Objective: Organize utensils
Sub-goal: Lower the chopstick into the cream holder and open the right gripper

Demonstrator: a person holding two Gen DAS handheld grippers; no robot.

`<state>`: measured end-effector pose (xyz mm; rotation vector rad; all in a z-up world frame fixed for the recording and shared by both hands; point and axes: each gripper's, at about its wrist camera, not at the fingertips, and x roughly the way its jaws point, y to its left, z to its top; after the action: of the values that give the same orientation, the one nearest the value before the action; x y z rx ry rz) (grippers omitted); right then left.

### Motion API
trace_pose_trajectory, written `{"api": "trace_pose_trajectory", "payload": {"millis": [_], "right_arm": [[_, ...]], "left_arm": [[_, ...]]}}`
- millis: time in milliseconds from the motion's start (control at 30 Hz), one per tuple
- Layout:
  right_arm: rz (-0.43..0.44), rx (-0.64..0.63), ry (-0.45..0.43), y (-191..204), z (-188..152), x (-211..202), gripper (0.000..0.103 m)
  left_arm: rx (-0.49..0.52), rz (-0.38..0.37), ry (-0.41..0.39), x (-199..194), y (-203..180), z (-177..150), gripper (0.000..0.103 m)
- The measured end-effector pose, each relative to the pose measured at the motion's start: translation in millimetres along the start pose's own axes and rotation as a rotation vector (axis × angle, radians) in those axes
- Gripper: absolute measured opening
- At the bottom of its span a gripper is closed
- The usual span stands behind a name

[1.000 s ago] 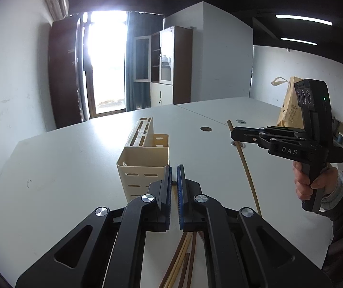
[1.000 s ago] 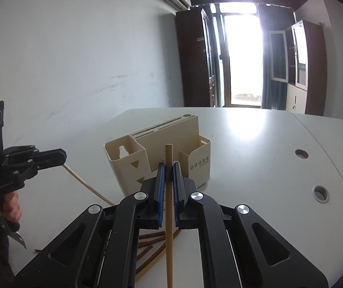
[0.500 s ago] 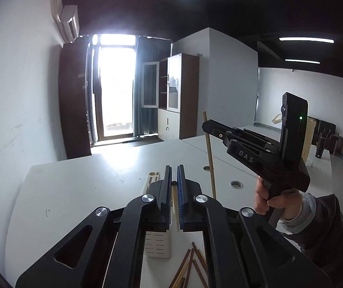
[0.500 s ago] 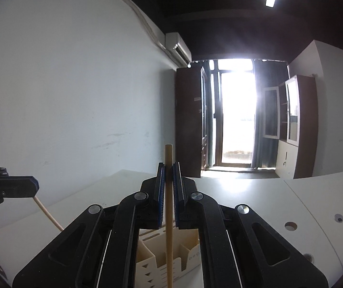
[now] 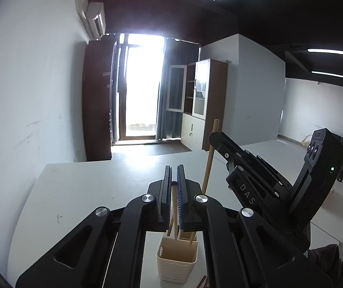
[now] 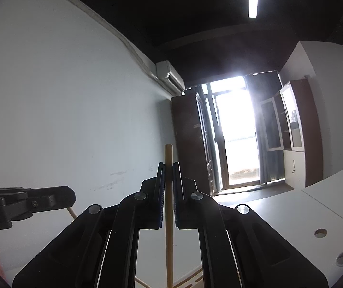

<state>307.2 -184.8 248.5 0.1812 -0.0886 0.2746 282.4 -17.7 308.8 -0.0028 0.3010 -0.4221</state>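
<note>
Mid-task, I judge. My left tongs (image 5: 174, 184) are closed on a chopstick (image 5: 174, 212) and my right tongs (image 6: 168, 182) on a second chopstick (image 6: 169, 216), both upright, lower ends entering the cream holder (image 5: 177, 261) on the counter (image 5: 87, 192). Release remains; more sticks (image 5: 204, 282) lie beside the holder.

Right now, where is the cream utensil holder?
In the left wrist view the cream utensil holder stands on the white table, bottom centre, directly below the left gripper, with chopstick tips reaching into it.
</note>
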Motion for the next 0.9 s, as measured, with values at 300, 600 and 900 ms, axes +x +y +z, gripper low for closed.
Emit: {"api": "trace_pose_trajectory", "payload": {"millis": [300, 600, 900], "right_arm": [[-0.017, 0.041, 0.019, -12.8, -30.6, 4.3, 0.007], [0.035, 0.091, 0.161, -22.6, -65.8, 0.8, 0.007], [0.026, 0.089, 0.218, -26.3, -77.4, -13.9, 0.007]], "left_arm": [[0.019, 0.02, 0.095, 28.7, 1.8, -31.0, 0.004], [0.035, 0.016, 0.158, 52.6, 15.6, -81.5, 0.004], [0.009, -0.039, 0.178, 72.5, 30.9, -103.4, 0.005]]}}
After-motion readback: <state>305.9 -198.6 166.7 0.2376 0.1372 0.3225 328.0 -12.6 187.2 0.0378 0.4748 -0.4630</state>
